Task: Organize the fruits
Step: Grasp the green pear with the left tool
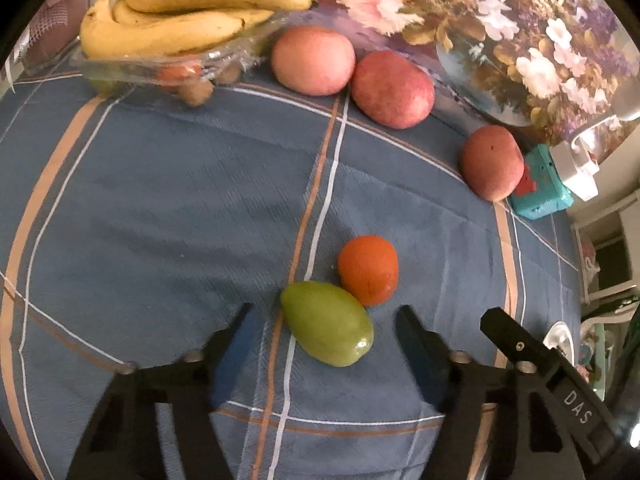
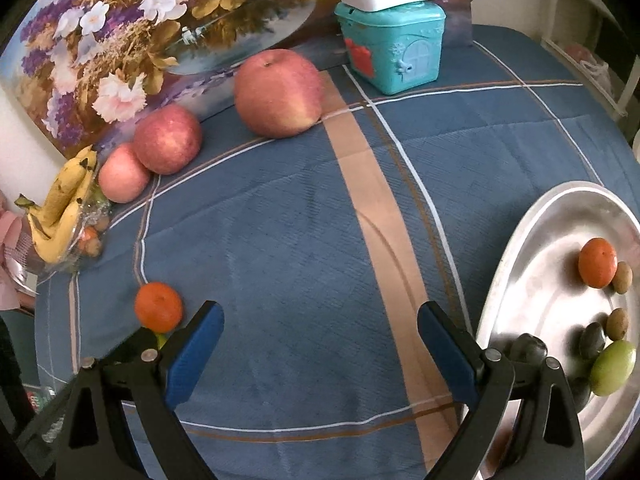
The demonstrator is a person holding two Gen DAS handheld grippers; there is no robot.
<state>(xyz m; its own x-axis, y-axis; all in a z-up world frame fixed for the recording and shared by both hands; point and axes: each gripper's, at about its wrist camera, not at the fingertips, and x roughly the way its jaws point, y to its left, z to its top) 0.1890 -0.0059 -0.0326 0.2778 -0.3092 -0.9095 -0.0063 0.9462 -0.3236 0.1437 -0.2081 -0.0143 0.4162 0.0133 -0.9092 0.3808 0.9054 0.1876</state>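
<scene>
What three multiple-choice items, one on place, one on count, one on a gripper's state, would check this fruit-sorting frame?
1. Where does the green oval fruit on the blue checked cloth lie?
A. Between the left gripper's open fingers, touching the small orange tangerine
B. Inside the clear plastic tray
C. On top of the turquoise box

2. How many big red apples stand along the floral picture?
A. One
B. Three
C. Five

3. How is the right gripper?
A. Shut on an apple
B. Shut on a banana
C. Open, holding nothing

Answers: 1 A, the left wrist view shows it between the black fingers against the tangerine. 2 B, apples show in the right wrist view. 3 C, only cloth lies between its blue pads.
</scene>
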